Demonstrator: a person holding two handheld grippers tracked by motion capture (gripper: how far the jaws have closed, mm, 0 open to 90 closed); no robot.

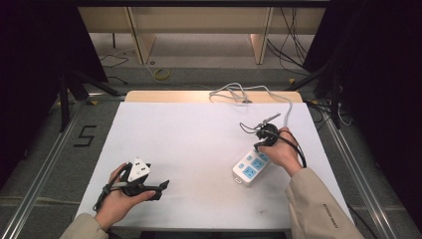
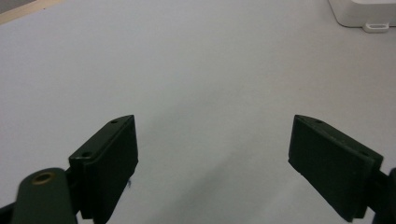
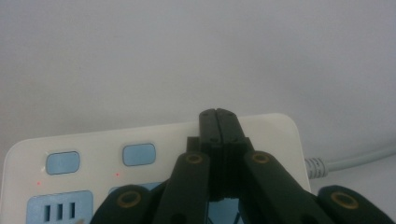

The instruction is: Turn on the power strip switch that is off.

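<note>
While a person's two hands rest at the near edge of a white table point(image 1: 199, 149), the right gripper point(image 1: 262, 134) sits over a white power strip point(image 1: 251, 167) at about four o'clock on the tabletop, its jaws pressed flat together with nothing between them. Seen from the right gripper view, the closed tips point(image 3: 218, 122) hover above the strip's far end, just over its top face; whether they touch the plastic cannot be told from this angle.

The power strip point(image 3: 149, 140) is a white rounded block with pale blue socket panels and blue rocker buttons point(image 3: 138, 154), each button with a small red light point(image 3: 117, 175) beside it. Its sockets hold no plugs in the parts that can be seen. A white cable point(image 1: 278, 97) leaves its far end and runs toward twelve o'clock, looping at the table's back edge.

At about seven o'clock the left gripper point(image 1: 161, 189) lies low over bare table, well apart from the strip, its jaws spread wide and empty; a corner of the strip point(image 2: 362, 14) shows in the left gripper view at one o'clock.

The right hand point(image 1: 283, 152) and gripper body cover the strip's far half in the high view, and the gripper's own arms hide the nearer sockets in the right gripper view.
</note>
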